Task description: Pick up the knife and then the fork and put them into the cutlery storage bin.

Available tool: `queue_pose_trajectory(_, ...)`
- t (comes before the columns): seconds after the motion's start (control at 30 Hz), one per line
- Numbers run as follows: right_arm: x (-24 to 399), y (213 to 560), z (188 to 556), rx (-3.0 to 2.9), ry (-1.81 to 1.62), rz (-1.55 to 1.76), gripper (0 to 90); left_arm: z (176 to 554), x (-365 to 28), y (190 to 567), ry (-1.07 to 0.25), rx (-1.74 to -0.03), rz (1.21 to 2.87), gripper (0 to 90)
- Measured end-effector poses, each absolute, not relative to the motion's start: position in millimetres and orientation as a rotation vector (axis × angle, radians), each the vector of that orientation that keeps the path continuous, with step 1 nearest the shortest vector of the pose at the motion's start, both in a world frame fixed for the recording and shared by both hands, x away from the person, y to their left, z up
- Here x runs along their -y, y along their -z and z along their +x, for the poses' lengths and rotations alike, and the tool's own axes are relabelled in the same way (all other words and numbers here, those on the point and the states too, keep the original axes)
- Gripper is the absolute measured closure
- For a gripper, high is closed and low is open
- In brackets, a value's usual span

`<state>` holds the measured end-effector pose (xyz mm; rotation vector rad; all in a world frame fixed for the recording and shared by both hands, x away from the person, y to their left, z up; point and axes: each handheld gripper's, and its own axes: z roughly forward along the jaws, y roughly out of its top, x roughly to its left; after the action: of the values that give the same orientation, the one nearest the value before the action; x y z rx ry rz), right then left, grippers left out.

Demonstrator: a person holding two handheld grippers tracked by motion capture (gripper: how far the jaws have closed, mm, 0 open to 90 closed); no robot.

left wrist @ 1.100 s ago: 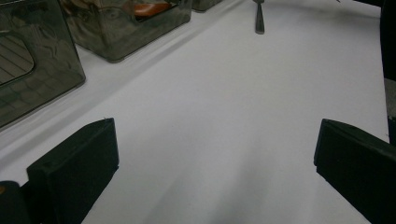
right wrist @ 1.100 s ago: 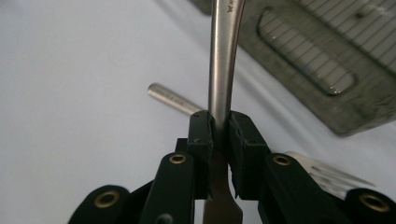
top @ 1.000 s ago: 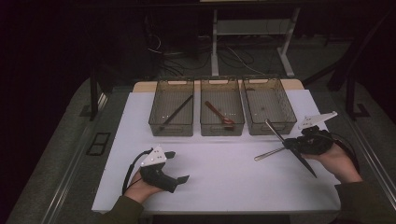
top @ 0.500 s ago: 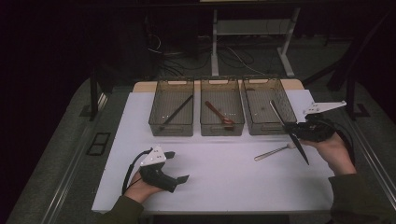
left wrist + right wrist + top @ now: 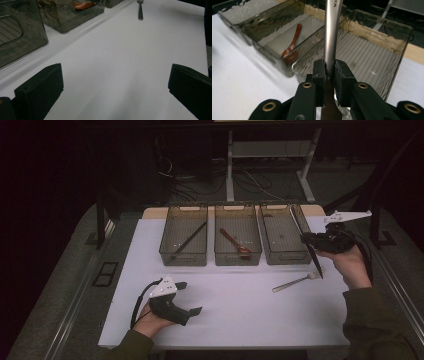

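1. Knife: pinched mid-handle by right gripper fingers, above bin at two o'clock.
2. Likely rigid, light, slick steel; firm central hold advisable.
3. Left gripper fingers: wide apart, empty, on counter.

The metal utensil in the right gripper runs past the top edge, its end unseen.

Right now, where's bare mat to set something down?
Open white mat between the left tongs and the metal fork, in front of the three smoky plastic bins. Crowded at right, around the fork and right tongs.
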<state>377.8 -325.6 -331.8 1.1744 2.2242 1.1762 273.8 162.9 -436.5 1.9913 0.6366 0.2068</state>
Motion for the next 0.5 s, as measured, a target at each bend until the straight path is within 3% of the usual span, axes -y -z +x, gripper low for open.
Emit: queue_pose_trajectory(0.5, 315, 314, 432, -2.139, -1.111, 1.206, 78.6, 273, -161, 436, -0.198, -0.626, 1.994, 0.0)
